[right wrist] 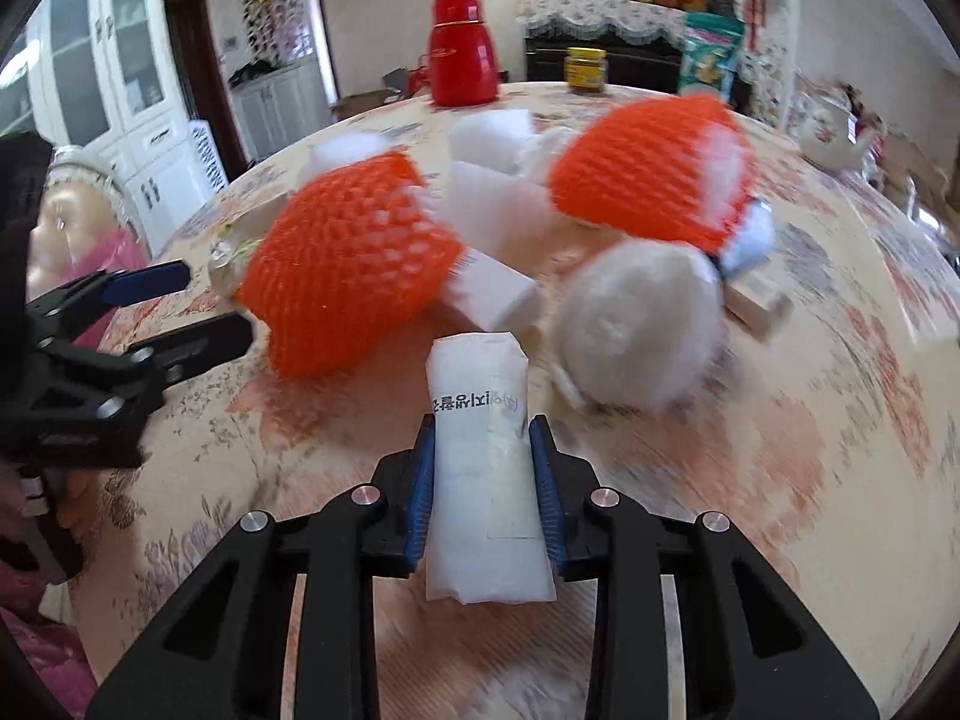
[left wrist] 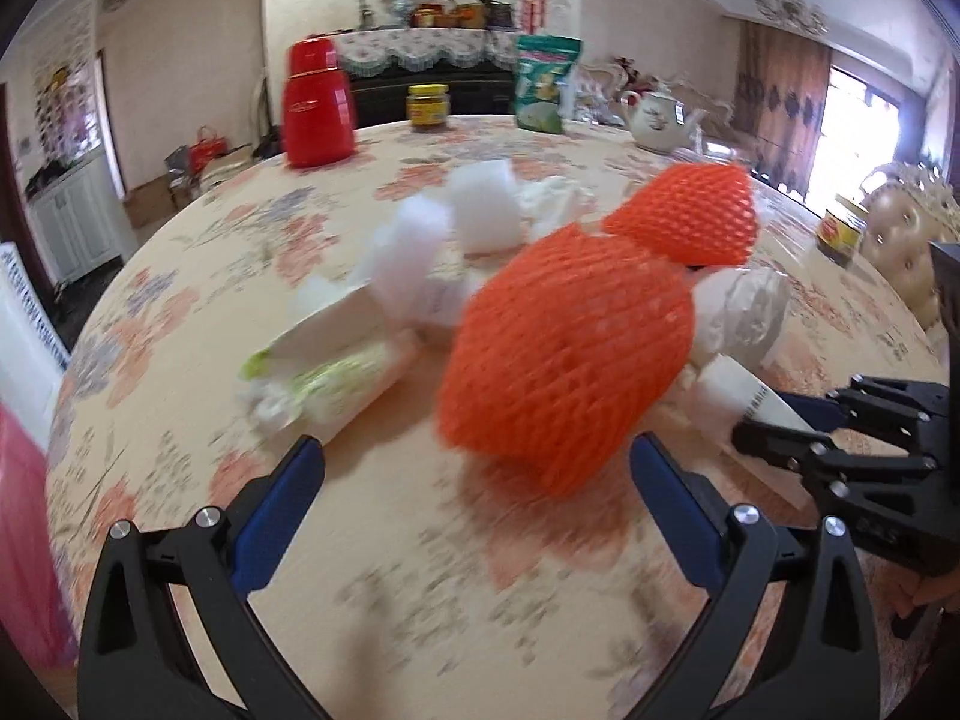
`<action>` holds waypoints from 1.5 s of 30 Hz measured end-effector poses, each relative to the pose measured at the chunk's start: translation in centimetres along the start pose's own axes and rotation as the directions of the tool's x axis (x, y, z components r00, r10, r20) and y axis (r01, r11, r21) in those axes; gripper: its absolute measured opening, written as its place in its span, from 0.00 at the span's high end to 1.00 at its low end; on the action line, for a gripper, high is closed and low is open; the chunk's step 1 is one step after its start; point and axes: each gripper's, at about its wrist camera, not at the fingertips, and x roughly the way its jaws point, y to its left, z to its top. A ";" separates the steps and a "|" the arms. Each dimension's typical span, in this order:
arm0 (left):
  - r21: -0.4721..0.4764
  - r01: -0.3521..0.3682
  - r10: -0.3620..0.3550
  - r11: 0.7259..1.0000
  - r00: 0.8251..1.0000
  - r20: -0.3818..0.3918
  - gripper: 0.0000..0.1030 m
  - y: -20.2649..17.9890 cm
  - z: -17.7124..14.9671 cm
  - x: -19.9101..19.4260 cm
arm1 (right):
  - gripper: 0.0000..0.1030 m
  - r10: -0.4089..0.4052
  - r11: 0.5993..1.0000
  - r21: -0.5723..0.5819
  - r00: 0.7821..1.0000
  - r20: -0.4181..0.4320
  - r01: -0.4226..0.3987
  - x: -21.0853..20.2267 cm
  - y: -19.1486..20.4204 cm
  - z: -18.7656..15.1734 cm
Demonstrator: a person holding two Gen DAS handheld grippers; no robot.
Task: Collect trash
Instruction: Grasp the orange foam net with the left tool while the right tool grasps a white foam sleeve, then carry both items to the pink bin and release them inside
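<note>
Nearest, the right gripper is clamped on a white wrapped packet with printed lettering, held above the floral tablecloth. The left gripper stands spread wide and empty, just short of the nearer orange foam net. Beyond lie a crumpled white wad, white foam blocks, a green-printed wrapper and a second orange foam net. Farthest stand a red thermos, yellow-lidded jar, green pouch and teapot.

Both wrist views low, sharing table.
</note>
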 end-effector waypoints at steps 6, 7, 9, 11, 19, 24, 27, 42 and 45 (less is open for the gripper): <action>0.040 0.034 -0.033 0.999 0.999 -0.014 0.05 -1.8 1.6 2.6 | 0.70 -0.014 0.996 0.090 0.999 0.032 0.011 -2.3 -2.7 -1.3; 0.039 0.030 -0.030 0.999 0.999 -0.021 0.05 -1.9 1.8 3.2 | 0.70 -0.015 0.995 0.100 0.999 0.035 0.011 -2.4 -3.1 -1.4; 0.037 0.037 -0.035 0.999 0.999 -0.035 0.11 -2.1 1.9 3.9 | 0.70 -0.015 0.992 0.125 0.999 0.044 0.009 -2.9 -3.7 -1.7; 0.030 0.046 -0.044 0.998 0.998 -0.054 0.36 -2.3 1.8 4.4 | 0.70 -0.017 0.990 0.138 0.999 0.050 0.010 -3.1 -4.1 -1.9; 0.015 0.116 -0.116 0.993 0.993 -0.027 0.83 -2.3 0.7 2.7 | 0.70 -0.021 0.987 0.160 0.997 0.074 0.009 -3.7 -3.9 -2.5; -0.004 0.134 -0.134 0.991 0.991 0.016 0.84 -2.1 -0.3 0.4 | 0.70 -0.029 0.986 0.164 0.994 0.103 0.011 -4.5 -3.1 -2.7; -0.022 0.145 -0.144 0.989 0.988 0.049 0.84 -2.0 -0.9 -1.2 | 0.70 -0.038 0.987 0.161 0.992 0.123 0.018 -5.1 -2.5 -2.7; -0.017 0.093 -0.084 0.996 0.955 0.284 0.83 -1.3 -3.3 -9.8 | 0.70 -0.060 0.998 0.049 0.946 0.318 0.047 -8.9 4.3 -1.1; -0.033 0.077 -0.063 0.996 0.949 0.308 0.83 -0.2 -4.0 -10.9 | 0.70 -0.044 0.999 0.025 0.942 0.334 0.038 -8.8 5.8 -0.6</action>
